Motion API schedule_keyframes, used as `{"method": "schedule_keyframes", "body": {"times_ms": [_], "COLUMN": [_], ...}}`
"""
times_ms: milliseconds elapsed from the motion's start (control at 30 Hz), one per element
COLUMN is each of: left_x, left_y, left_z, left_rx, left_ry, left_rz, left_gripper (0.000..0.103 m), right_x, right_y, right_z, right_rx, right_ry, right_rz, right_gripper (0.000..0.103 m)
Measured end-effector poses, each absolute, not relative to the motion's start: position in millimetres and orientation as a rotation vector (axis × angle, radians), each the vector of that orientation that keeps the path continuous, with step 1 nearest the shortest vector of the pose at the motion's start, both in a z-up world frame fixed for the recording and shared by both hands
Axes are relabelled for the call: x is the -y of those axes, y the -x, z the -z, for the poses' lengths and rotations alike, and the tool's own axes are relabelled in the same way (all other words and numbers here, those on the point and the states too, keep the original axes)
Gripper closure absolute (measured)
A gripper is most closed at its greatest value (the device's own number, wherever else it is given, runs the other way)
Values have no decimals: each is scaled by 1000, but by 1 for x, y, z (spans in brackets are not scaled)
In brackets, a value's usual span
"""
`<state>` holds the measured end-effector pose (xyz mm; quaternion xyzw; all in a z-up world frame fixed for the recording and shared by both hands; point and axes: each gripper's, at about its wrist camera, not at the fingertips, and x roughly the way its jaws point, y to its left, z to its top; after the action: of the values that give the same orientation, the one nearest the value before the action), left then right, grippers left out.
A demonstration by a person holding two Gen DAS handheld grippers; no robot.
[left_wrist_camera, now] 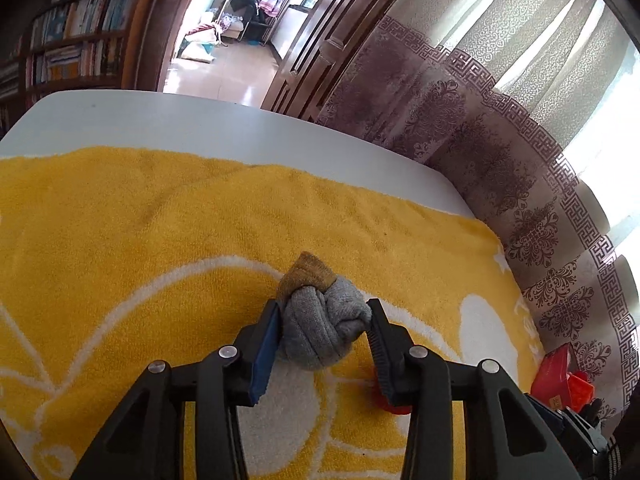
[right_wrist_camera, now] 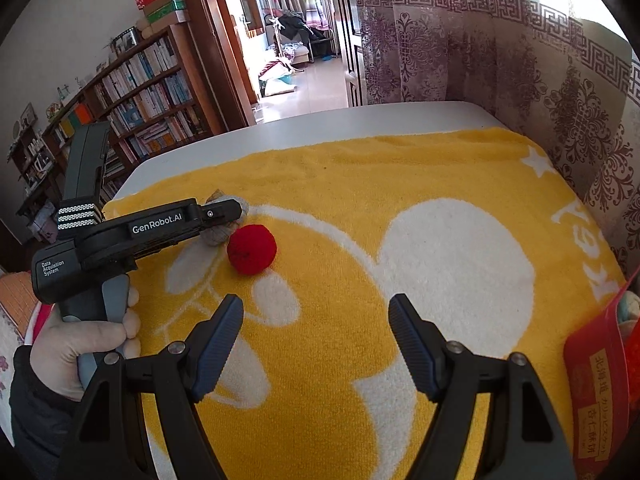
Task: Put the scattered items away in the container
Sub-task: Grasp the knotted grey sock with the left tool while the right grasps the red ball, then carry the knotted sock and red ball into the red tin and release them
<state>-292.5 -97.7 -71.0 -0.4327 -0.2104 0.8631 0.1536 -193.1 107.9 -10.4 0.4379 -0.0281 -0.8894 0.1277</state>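
My left gripper (left_wrist_camera: pixel 325 312) is shut on a rolled grey sock with a brown cuff (left_wrist_camera: pixel 320 320), at the yellow towel (left_wrist_camera: pixel 160 220). The right wrist view shows the same gripper (right_wrist_camera: pixel 224 216) with the sock (right_wrist_camera: pixel 218 234) between its fingers. A red knitted ball (right_wrist_camera: pixel 252 250) lies on the towel just right of the sock; a sliver of it shows in the left wrist view (left_wrist_camera: pixel 394 404). My right gripper (right_wrist_camera: pixel 316 320) is open and empty, above the towel, nearer than the ball. A red box (right_wrist_camera: pixel 596 384) stands at the table's right edge.
The towel (right_wrist_camera: pixel 400 184) covers a white table (right_wrist_camera: pixel 360 124). A patterned curtain (right_wrist_camera: pixel 520 60) hangs close on the right. A bookshelf (right_wrist_camera: pixel 148 92) and an open doorway (right_wrist_camera: pixel 296 40) lie beyond the far edge. The red box also shows in the left wrist view (left_wrist_camera: pixel 560 376).
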Motion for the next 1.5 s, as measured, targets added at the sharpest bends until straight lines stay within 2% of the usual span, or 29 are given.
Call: {"method": "schedule_keyframes", "body": {"times_ms": [367, 467, 533, 633, 933, 1333, 1500], "left_x": [103, 108, 111, 111, 97, 38, 15], "left_y": [293, 294, 294, 296, 290, 265, 247], "left_z": [68, 69, 71, 73, 57, 32, 14], "left_rx": [669, 694, 708, 715, 659, 435, 360], "left_ry": [1219, 1222, 1227, 1240, 1191, 1107, 1056], "left_rz": [-2468, -2471, -2472, -2473, -2480, -2446, -2443], "left_gripper": [59, 59, 59, 59, 59, 59, 59], "right_x": [-63, -52, -48, -50, -113, -282, -341], "right_y": [237, 248, 250, 244, 197, 113, 81], "right_z": [26, 38, 48, 47, 1, -60, -66], "right_rx": [12, -24, -38, -53, 56, 340, 440], "right_ry": [-1298, -1345, -1380, -1344, -1226, -1125, -1097], "right_rz": [2533, 2494, 2471, 2495, 2606, 2929, 3028], "right_gripper": [25, 37, 60, 66, 66, 66, 66]}}
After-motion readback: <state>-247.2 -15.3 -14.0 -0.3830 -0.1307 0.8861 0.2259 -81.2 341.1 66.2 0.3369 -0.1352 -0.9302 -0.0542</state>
